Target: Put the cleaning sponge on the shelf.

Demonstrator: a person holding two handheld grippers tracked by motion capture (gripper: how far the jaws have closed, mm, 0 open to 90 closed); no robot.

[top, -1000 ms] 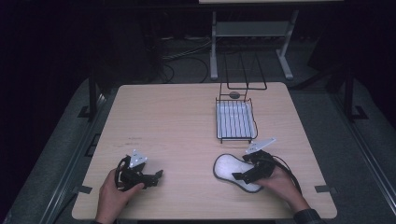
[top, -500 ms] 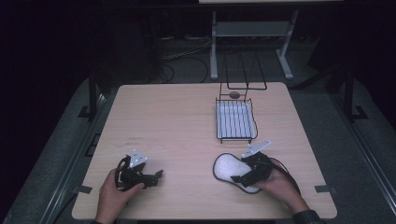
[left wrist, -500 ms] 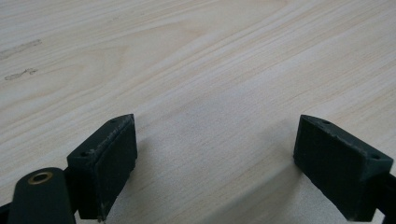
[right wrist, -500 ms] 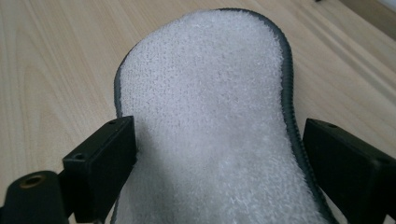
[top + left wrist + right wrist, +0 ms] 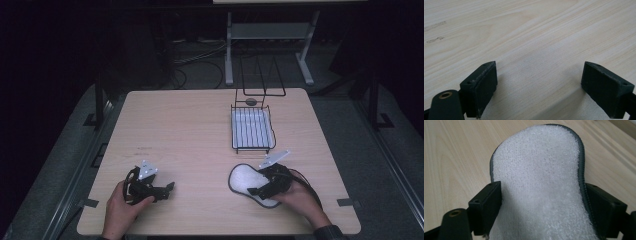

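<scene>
A white fleecy pad with a grey edge lies on the wooden table at the front right. My right gripper rests over its near end, held by a hand. In the right gripper view the pad runs up between the two jaws, which stand wide apart on either side of it, so the right gripper is open. My left gripper sits at the front left in the other hand. In the left gripper view the left gripper is open over bare wood, with nothing between its jaws.
A black wire tray with a pale lining stands at the right, behind the pad. A small dark round object lies just beyond it, under a thin wire frame. The floor around the table is dark, with cables.
My right gripper has slid a little toward the table's near edge over the pad. The left gripper has not moved.
</scene>
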